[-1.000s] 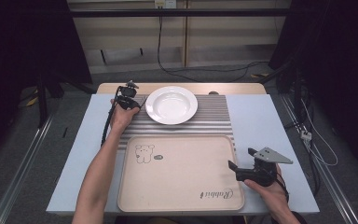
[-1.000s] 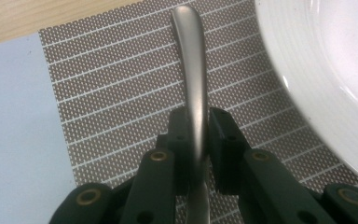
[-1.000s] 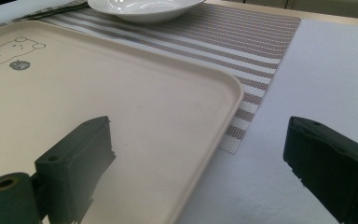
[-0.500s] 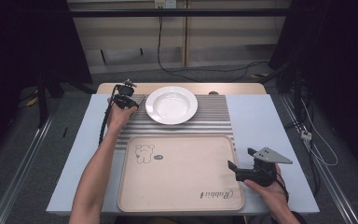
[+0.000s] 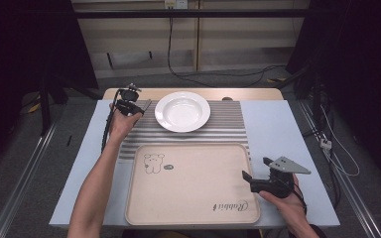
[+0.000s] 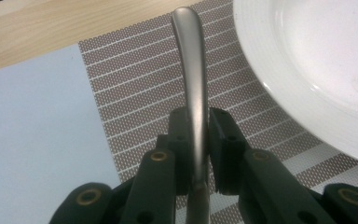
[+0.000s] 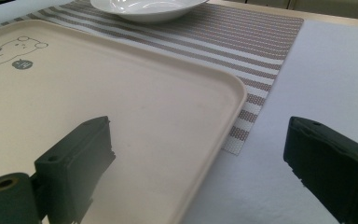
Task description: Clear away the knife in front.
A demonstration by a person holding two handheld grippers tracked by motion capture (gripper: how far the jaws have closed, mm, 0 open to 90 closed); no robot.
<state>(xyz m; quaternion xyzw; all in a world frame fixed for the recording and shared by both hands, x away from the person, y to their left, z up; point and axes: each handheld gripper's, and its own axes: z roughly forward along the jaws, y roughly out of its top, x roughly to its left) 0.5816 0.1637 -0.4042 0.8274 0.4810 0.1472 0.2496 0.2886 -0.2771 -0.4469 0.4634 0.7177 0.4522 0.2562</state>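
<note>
Right tongs (image 5: 246,176) sit nearest me, at about five o'clock on the tabletop (image 5: 278,124), and I see them spread wide with nothing between the pads. In the right gripper view one jaw hangs over the near right corner of the beige tray (image 7: 121,107) and the other over the pale blue cloth (image 7: 317,65) beside it. My right hand (image 5: 287,198) holds them low, pointing toward nine o'clock across the tray's edge.

I read the tray (image 5: 193,188) as lying flat at six o'clock, with a small bear drawing (image 5: 154,162) near its far left corner and the word "Rabbit" (image 5: 230,205) along its near edge.

Beyond the tray, a striped placemat (image 5: 228,124) runs across the middle of the tabletop, and a white plate (image 5: 182,111) rests on it at twelve o'clock.

Farther off, at eleven o'clock, my left tongs (image 5: 146,105) are pinching the metal handle of a utensil (image 6: 193,70). In the left gripper view the two pads press on either side of the handle, which runs straight out from them over the placemat, its rounded end just beside the plate's rim (image 6: 261,84). I cannot tell what kind of utensil it is, since its other end is hidden behind the jaws.
</note>
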